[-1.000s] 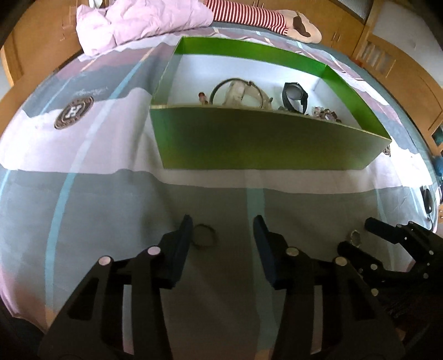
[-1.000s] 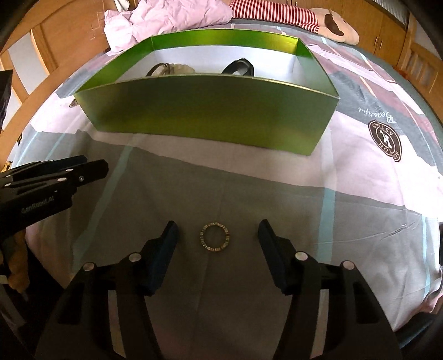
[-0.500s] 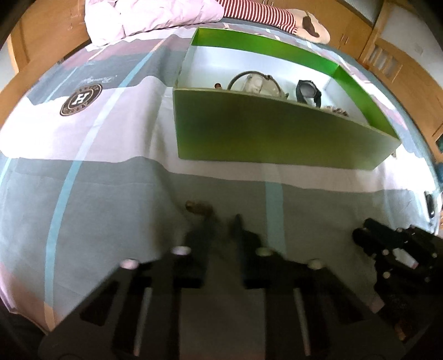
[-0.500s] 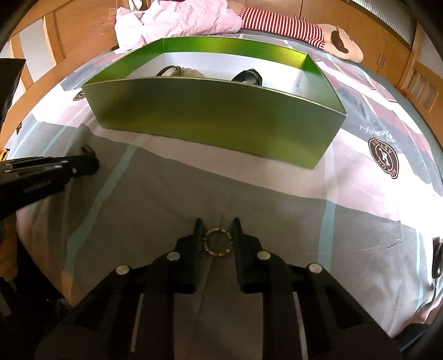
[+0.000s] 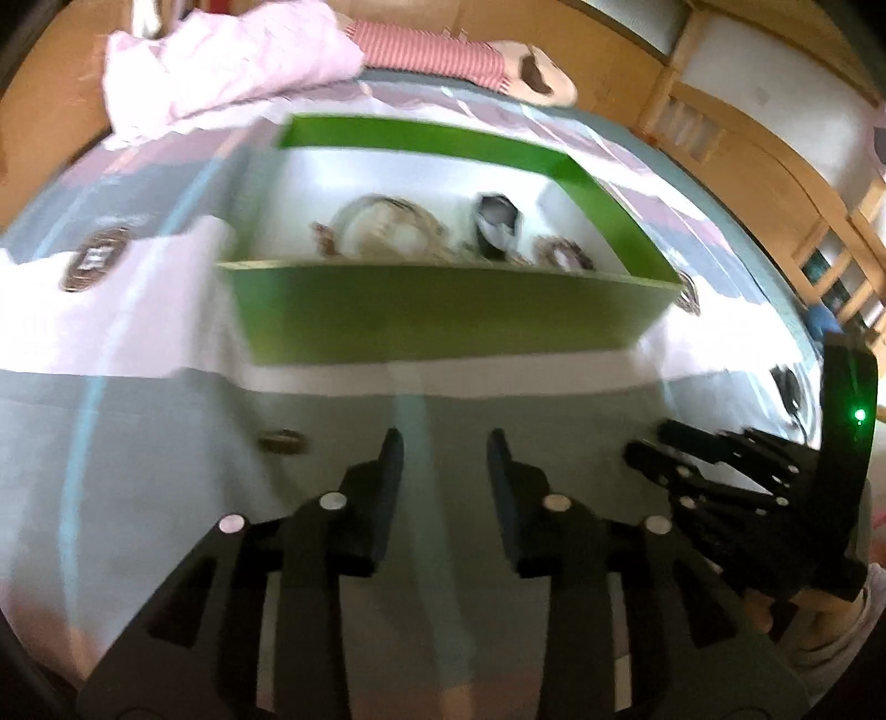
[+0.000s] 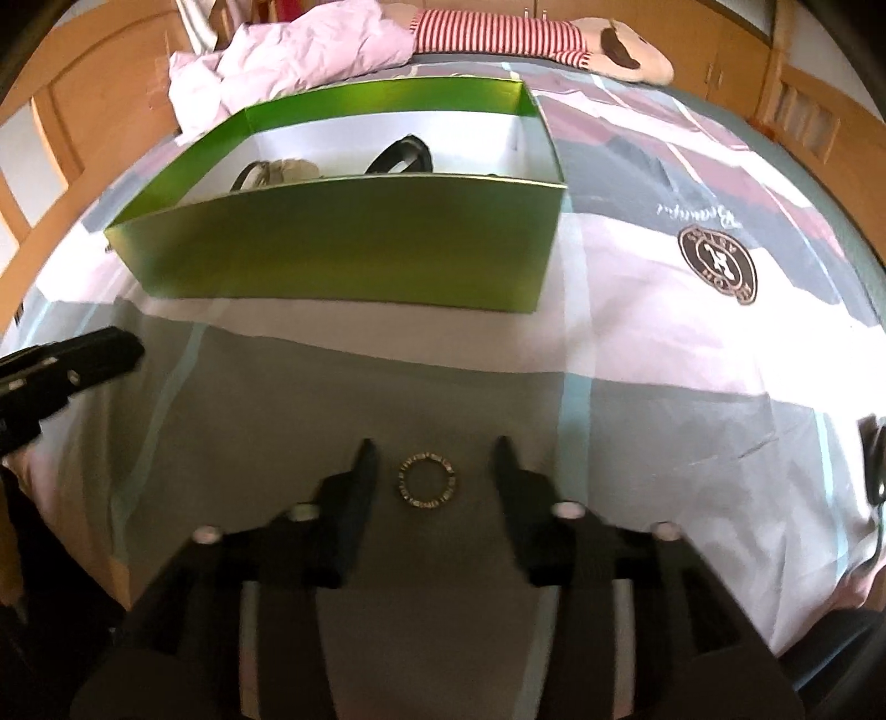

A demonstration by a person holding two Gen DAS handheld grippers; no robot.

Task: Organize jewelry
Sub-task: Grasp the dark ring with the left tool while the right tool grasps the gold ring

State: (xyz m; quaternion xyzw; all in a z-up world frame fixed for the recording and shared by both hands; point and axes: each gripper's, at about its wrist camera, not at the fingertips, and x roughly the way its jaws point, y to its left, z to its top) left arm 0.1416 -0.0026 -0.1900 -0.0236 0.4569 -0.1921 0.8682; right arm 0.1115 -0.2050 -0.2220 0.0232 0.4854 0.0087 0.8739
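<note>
A green box [image 5: 443, 310] with a white inside stands on the bed and holds several pieces of jewelry, among them a bangle [image 5: 382, 227] and a dark watch [image 5: 498, 221]. It also shows in the right wrist view [image 6: 343, 249]. My left gripper [image 5: 444, 448] is open and empty; a small ring [image 5: 281, 442] lies on the sheet to its left. My right gripper [image 6: 434, 457] is open, with a gold ring [image 6: 427, 480] lying on the sheet between its fingers, apart from both.
The bed sheet [image 6: 664, 360] is pink and grey with round logos [image 6: 717, 265]. A crumpled pink quilt [image 6: 310, 50] and a striped plush toy [image 6: 531, 30] lie behind the box. Wooden bed rails [image 5: 775, 183] run along the sides.
Both grippers were shut half a second ago and are open now. The gold ring lies loose between the right fingers. The left gripper has shifted right of the small ring.
</note>
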